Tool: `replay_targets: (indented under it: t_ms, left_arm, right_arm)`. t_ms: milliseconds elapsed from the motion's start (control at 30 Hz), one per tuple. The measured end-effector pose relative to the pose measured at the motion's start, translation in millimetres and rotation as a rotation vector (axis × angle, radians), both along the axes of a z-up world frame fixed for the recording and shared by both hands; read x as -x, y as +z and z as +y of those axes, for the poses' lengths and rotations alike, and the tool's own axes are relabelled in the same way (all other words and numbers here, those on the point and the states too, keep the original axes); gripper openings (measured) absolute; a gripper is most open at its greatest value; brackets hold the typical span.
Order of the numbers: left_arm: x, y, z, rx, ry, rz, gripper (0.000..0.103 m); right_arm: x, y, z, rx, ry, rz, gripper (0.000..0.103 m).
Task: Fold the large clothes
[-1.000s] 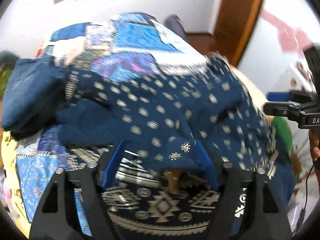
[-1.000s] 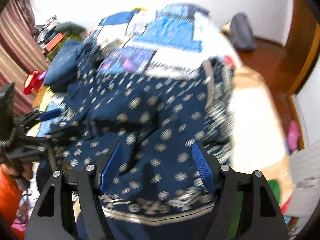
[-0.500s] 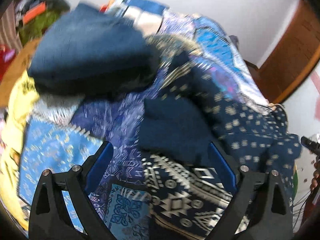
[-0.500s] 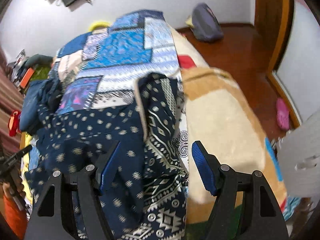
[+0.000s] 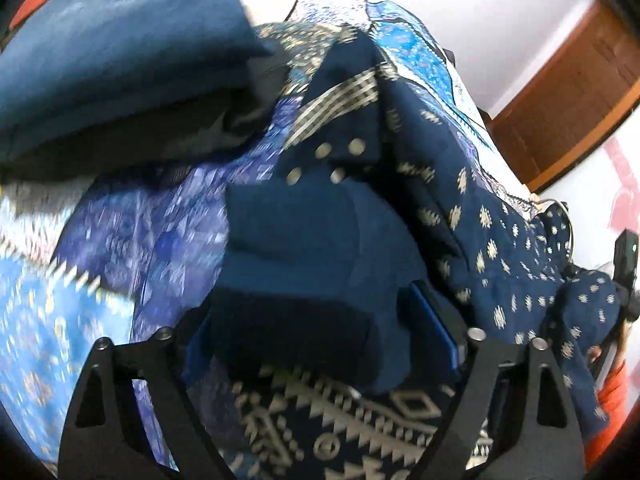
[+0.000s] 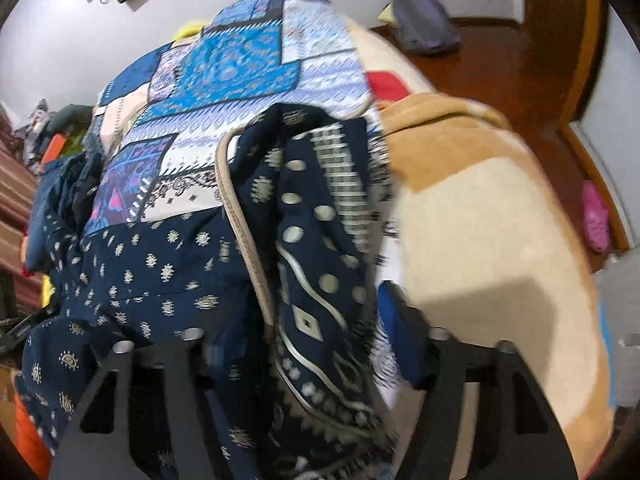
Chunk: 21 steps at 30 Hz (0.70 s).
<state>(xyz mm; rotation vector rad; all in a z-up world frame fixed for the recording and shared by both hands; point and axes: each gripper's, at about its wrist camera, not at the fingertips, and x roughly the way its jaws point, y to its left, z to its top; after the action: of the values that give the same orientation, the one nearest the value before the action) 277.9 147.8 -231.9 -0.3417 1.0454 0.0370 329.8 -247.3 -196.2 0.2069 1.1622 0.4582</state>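
Note:
A large navy garment (image 5: 472, 216) with small cream motifs and a patterned cream border lies crumpled on the patchwork bedspread (image 5: 100, 320). In the left wrist view my left gripper (image 5: 316, 336) is open, its blue pads either side of a plain navy fold of the garment that bulges between them. In the right wrist view the garment (image 6: 168, 280) hangs over the bed edge, and my right gripper (image 6: 304, 332) is open with the bordered hem (image 6: 320, 292) bunched between its fingers.
A stack of folded dark blue clothes (image 5: 120, 64) sits at the bed's upper left. A tan and cream blanket (image 6: 480, 216) covers the bed's right side. A wooden door (image 5: 568, 92) and wood floor with a grey bag (image 6: 424, 20) and pink slipper (image 6: 596, 216) lie beyond.
Both grippers have moved down and in on the garment. The left one swung left toward the folded stack, the right one toward the bordered hem at the bed's right edge.

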Motion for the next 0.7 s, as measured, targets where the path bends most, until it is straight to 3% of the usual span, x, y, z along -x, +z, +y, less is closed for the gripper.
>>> replay_targets:
  t_ms: [67, 167, 233, 267, 300, 533, 700]
  left_arm:
    - [-6.2, 2.4, -5.5, -0.051, -0.014, -0.012, 0.071]
    - [-14.6, 11.1, -14.7, -0.128, -0.031, -0.015, 0.052]
    - [-17.0, 17.8, -20.0, -0.169, -0.036, -0.023, 0.041]
    - [-20.2, 20.8, -22.2, -0.188, -0.038, -0.028, 0.032]
    - [-21.3, 23.4, -22.0, -0.191, -0.042, -0.037, 0.017]
    - [-33.0, 67.1, -12.6, -0.154, 0.033, -0.133, 0.015]
    - [-57.9, 100.6, -9.9, -0.216, 0.047, -0.204, 0.011]
  right_arm:
    - [-2.2, -2.9, 7.0, 0.005, 0.023, -0.003, 0.041]
    - [1.8, 3.7, 14.7, 0.026, 0.055, -0.037, 0.023]
    - [6.2, 14.4, 18.4, 0.051, 0.066, -0.085, 0.019]
    - [9.6, 21.9, 19.8, 0.059, 0.066, -0.112, 0.018]
    - [11.8, 28.9, 21.4, 0.062, 0.064, -0.133, 0.018]
    - [12.4, 78.6, 27.6, 0.015, 0.064, -0.25, 0.016]
    - [2.5, 108.7, 44.1, 0.01, 0.079, -0.329, 0.016]
